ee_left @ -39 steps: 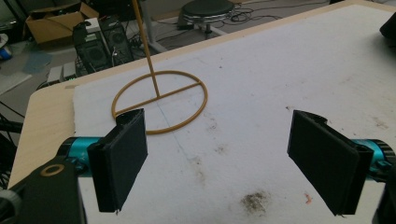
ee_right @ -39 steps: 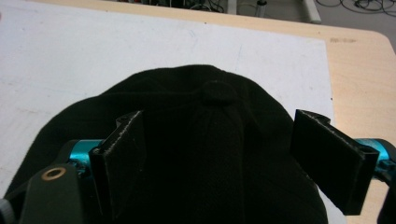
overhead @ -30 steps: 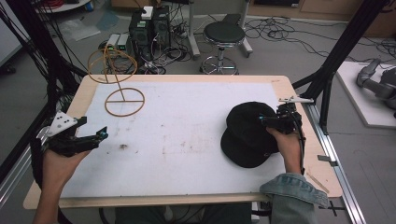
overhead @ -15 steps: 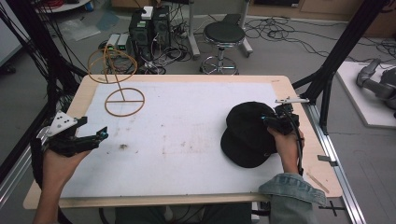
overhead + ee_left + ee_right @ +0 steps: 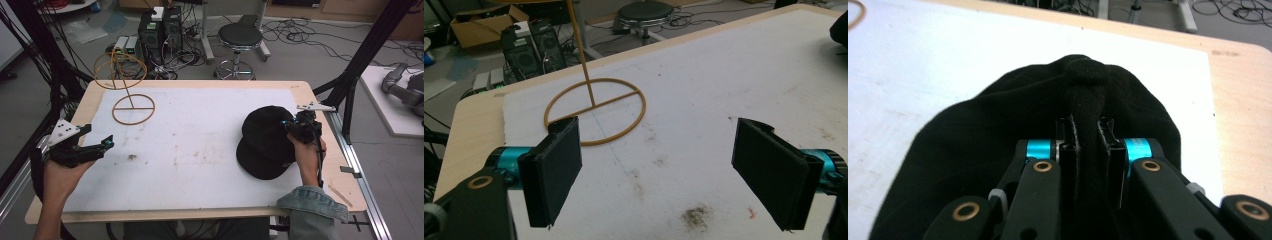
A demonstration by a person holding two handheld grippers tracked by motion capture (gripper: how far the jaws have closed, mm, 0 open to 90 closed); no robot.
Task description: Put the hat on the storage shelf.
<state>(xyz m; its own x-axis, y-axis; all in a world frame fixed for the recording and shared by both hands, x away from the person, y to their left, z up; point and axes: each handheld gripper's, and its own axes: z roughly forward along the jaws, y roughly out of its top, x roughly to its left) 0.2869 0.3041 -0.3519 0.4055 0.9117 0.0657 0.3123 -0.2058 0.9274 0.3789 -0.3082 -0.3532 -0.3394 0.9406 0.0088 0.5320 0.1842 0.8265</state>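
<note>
A black cap (image 5: pixel 267 142) lies on the right part of the white mat (image 5: pixel 200 130). My right gripper (image 5: pixel 295 129) sits at the cap's right side; its jaws have just been closing and now pinch a fold of the cap's cloth (image 5: pixel 1088 110). In the right gripper view my right gripper (image 5: pixel 1087 150) has both pads pressed on that fold. My left gripper (image 5: pixel 97 147) hovers over the mat's left edge, open. In the left gripper view my left gripper (image 5: pixel 664 175) has its pads (image 5: pixel 556 162) wide apart with nothing between them. A wire hat stand (image 5: pixel 131 102) rises at the back left.
The stand's round base (image 5: pixel 596 112) lies just ahead of the left gripper. A dark stain (image 5: pixel 696 216) marks the mat near it. Behind the table stand a stool (image 5: pixel 240 37) and computer boxes (image 5: pixel 160 27). A black frame post (image 5: pixel 350 80) rises at the table's right edge.
The right gripper's jaws have closed on the cap's cloth. The left hand and the cap stay where they were.
</note>
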